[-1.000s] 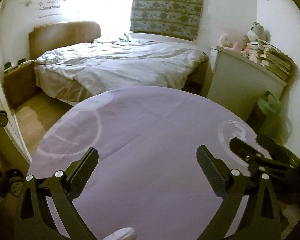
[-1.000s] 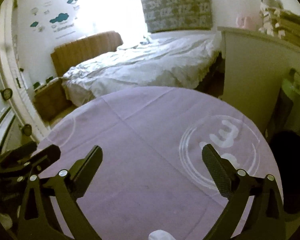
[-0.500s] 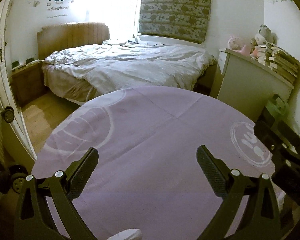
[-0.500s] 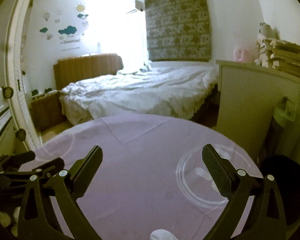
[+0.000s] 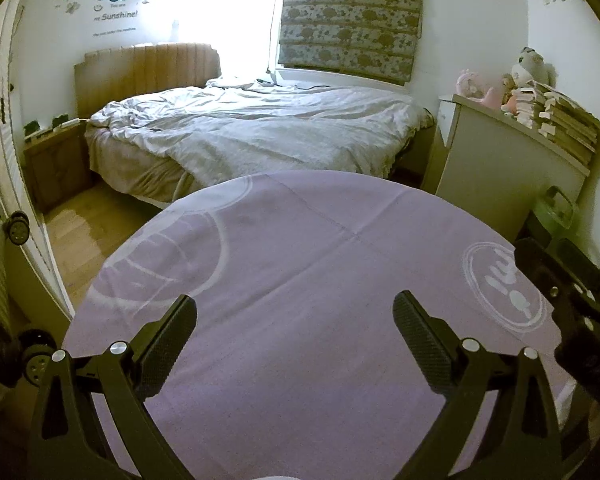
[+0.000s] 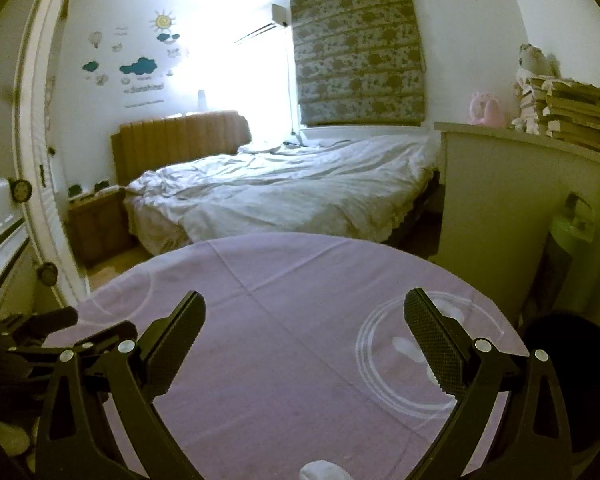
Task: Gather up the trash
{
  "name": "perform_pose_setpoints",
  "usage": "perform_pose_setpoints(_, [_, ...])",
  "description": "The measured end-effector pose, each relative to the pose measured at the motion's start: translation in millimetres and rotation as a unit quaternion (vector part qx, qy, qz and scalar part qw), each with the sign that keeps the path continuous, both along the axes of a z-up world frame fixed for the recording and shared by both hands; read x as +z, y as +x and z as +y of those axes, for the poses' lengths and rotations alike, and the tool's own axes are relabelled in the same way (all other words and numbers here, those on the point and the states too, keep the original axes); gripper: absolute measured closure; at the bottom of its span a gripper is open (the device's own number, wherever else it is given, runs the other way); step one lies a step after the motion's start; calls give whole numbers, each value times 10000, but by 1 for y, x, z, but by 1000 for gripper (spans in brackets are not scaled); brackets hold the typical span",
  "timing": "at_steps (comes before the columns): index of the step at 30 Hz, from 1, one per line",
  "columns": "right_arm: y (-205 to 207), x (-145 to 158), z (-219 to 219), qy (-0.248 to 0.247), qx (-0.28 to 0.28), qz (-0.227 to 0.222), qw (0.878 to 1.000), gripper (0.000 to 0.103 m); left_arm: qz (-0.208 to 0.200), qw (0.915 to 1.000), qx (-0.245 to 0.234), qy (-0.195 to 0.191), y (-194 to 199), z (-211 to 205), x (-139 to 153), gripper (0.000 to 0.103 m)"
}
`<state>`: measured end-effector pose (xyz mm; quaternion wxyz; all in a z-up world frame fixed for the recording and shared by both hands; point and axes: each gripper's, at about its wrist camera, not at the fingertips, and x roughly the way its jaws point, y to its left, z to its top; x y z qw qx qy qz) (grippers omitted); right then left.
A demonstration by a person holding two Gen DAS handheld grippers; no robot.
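Observation:
No trash shows on the round table's purple cloth (image 5: 300,264). My left gripper (image 5: 294,308) hovers open over the near part of the cloth with nothing between its fingers. My right gripper (image 6: 305,304) is likewise open and empty over the same cloth (image 6: 292,320). Each appears in the other's view: the right gripper (image 5: 572,300) at the right edge, the left gripper (image 6: 60,332) at the lower left. A dark round bin (image 6: 568,360) sits low beside the table on the right. A small white rounded shape (image 6: 320,470) pokes in at the bottom edge; I cannot tell what it is.
An unmade bed (image 5: 260,128) lies beyond the table. A white cabinet (image 5: 500,160) with stacked books and soft toys stands to the right, a green container (image 6: 572,248) at its foot. Wooden floor (image 5: 80,236) and a nightstand are to the left.
Both views have tilted up and show more of the room and less of the cloth. The right gripper slid toward the right edge of the left view. Both stay open.

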<state>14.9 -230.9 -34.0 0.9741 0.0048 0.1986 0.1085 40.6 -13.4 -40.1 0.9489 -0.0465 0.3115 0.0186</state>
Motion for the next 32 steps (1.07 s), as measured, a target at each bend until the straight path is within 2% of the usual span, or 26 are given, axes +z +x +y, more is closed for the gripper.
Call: perform_pose_setpoints(32, [3, 0, -3, 82, 33, 117, 9999, 5, 6, 9999, 92, 62, -5, 1, -1, 5])
